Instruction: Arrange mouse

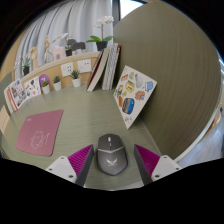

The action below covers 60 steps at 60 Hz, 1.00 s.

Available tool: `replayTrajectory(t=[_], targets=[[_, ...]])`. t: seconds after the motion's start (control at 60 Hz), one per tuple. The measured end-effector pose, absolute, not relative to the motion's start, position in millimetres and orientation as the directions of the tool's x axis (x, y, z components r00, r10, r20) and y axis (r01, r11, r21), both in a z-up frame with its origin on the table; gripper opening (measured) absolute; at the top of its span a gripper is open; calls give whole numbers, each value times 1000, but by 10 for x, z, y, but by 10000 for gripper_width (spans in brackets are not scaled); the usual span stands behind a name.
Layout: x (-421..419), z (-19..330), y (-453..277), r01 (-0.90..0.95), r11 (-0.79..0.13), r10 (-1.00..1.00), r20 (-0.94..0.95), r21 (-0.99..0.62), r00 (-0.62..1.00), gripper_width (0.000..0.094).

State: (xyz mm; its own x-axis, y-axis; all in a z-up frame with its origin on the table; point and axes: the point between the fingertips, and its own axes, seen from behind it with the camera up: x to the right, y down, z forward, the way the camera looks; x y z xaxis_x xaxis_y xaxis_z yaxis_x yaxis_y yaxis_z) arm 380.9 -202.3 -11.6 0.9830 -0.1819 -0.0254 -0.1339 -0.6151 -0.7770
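The mouse [109, 155] sits between the gripper [109, 163] fingers, seemingly gripped (contact unclear); the pink mat [38, 132], far left, probably awaits it.

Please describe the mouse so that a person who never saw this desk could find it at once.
Start at the green desk, with its shelf of books and small plants at the back. Come forward past the pink mouse mat to the gripper, whose fingers are open. The mouse lies between them with a gap at each side; it is the only grey, rounded thing there and lies off the mat.
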Motion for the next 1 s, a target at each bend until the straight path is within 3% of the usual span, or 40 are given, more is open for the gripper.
replayTrajectory(t=[0.083, 0.133, 0.15, 0.267, 0.383, 0.417, 0.433, 0.583, 0.767, 1.0], targets=[[3811, -136, -1950, -118, -629, -152, -26, -768, 988, 713], [3753, -127, -1955, -104, -635, -135, -23, -766, 991, 595], [3742, -125, -1948, -100, -635, -130, -22, -766, 991, 501], [3744, -146, -1933, -86, -648, -122, -8, -756, 993, 454], [3728, -161, -1966, -100, -686, -155, 10, -720, 988, 348], [3719, -163, -1968, -103, -697, -160, 13, -710, 987, 374], [3708, -159, -1966, -105, -702, -159, 11, -705, 987, 310], [3559, -65, -1900, -158, -727, -169, -50, -668, 984, 307], [3227, 860, -1546, -152, -631, -180, -47, -760, 983, 310], [2015, 2175, -899, -134, -461, -90, -104, -877, 991, 309]])
